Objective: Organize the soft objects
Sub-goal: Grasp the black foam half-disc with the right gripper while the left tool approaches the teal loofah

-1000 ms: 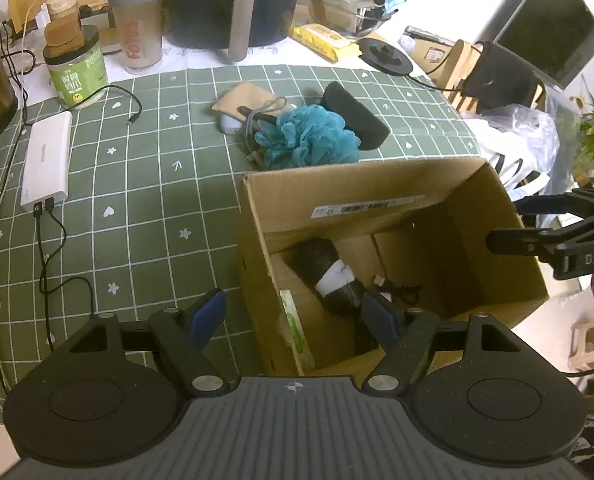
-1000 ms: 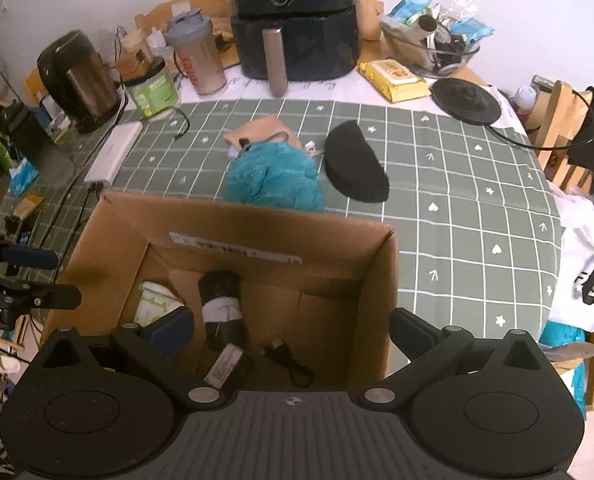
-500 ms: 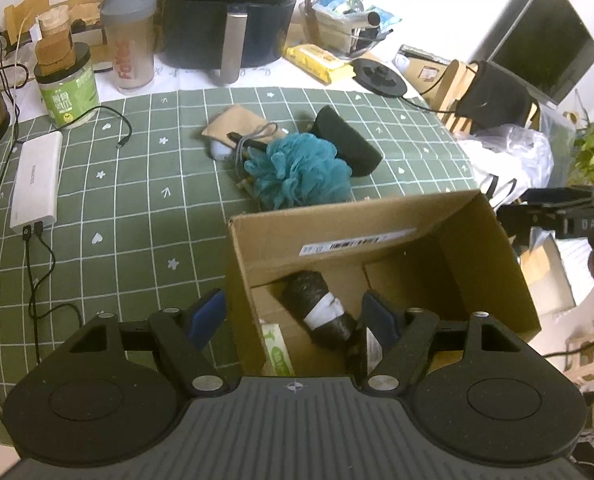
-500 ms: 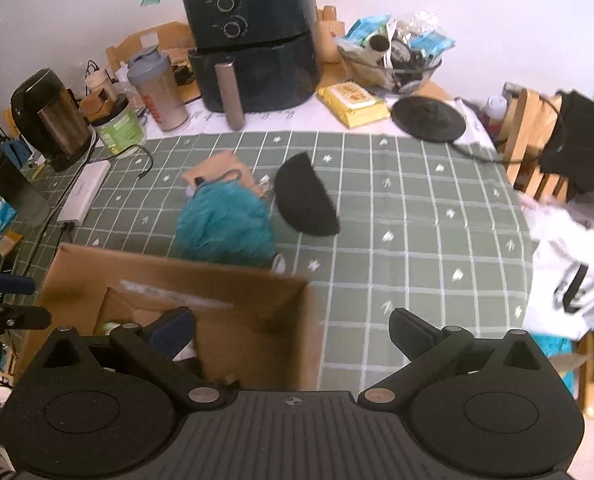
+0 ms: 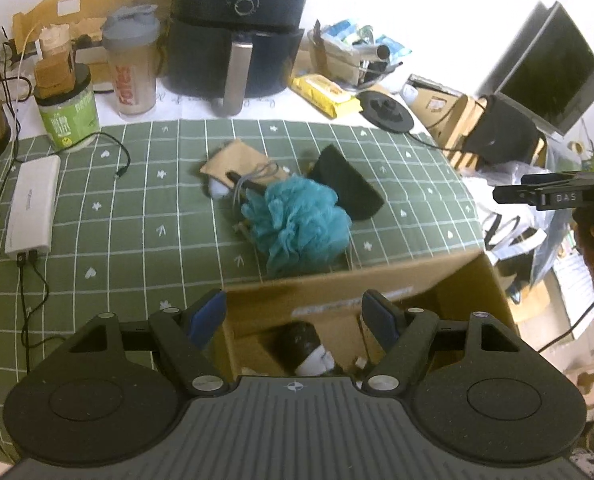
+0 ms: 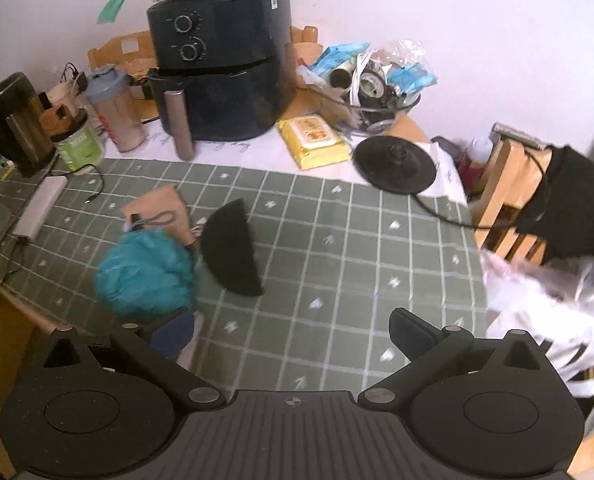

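A teal bath loofah (image 5: 297,224) (image 6: 145,276) lies on the green checked cloth, just behind the open cardboard box (image 5: 377,280) (image 6: 17,308). A black half-round pad (image 5: 345,184) (image 6: 231,254) and a tan pouch (image 5: 237,160) (image 6: 161,212) lie against the loofah. Inside the box is a dark roll with a white band (image 5: 305,344). My left gripper (image 5: 293,314) hangs open and empty over the box's far wall. To the right of the box, above bare cloth, my right gripper (image 6: 291,330) (image 5: 553,194) is open and holds nothing.
An air fryer (image 6: 221,76), a shaker bottle (image 5: 131,68) and a green jar (image 5: 67,116) stand at the back. A white power bank (image 5: 31,208) with cables lies at the left. A yellow wipes pack (image 6: 313,142), a black round base (image 6: 395,164), and a chair with bags (image 6: 537,216) are at the right.
My right gripper has swung right, from above the box to over the cloth. In the left view the box has slid down the frame and the loofah now sits nearer the centre.
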A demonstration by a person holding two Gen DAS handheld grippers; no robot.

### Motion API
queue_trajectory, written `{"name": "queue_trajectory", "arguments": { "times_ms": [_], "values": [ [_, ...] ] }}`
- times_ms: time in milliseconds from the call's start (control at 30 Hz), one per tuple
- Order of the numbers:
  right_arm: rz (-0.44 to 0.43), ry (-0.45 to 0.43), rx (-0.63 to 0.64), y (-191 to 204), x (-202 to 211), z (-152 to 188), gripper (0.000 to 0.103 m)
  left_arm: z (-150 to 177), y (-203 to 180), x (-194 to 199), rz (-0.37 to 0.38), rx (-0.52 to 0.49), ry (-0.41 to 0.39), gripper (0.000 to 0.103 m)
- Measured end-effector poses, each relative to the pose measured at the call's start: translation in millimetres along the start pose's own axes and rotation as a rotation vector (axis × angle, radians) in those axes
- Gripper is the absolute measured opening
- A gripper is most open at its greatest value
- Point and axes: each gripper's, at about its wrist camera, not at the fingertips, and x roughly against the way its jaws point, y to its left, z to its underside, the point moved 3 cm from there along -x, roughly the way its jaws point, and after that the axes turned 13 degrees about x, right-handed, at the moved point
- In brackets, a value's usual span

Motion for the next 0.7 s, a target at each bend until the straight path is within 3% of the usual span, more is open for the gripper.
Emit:
{"name": "queue_trajectory", "arguments": {
  "times_ms": [367, 700],
  "values": [
    [-0.078, 0.007, 0.073, -10.9, -58.5, -20.9, 0.103, -12.7, -5.6, 2.3, 0.003, 0.065, -0.073, 0.075],
    [-0.138, 0.008, 0.202, 8.2, -107.9, -38.1, 0.103, -10.0, -6.4, -5.7, -0.051, 0.091, -0.048, 0.075]
  ]
}}
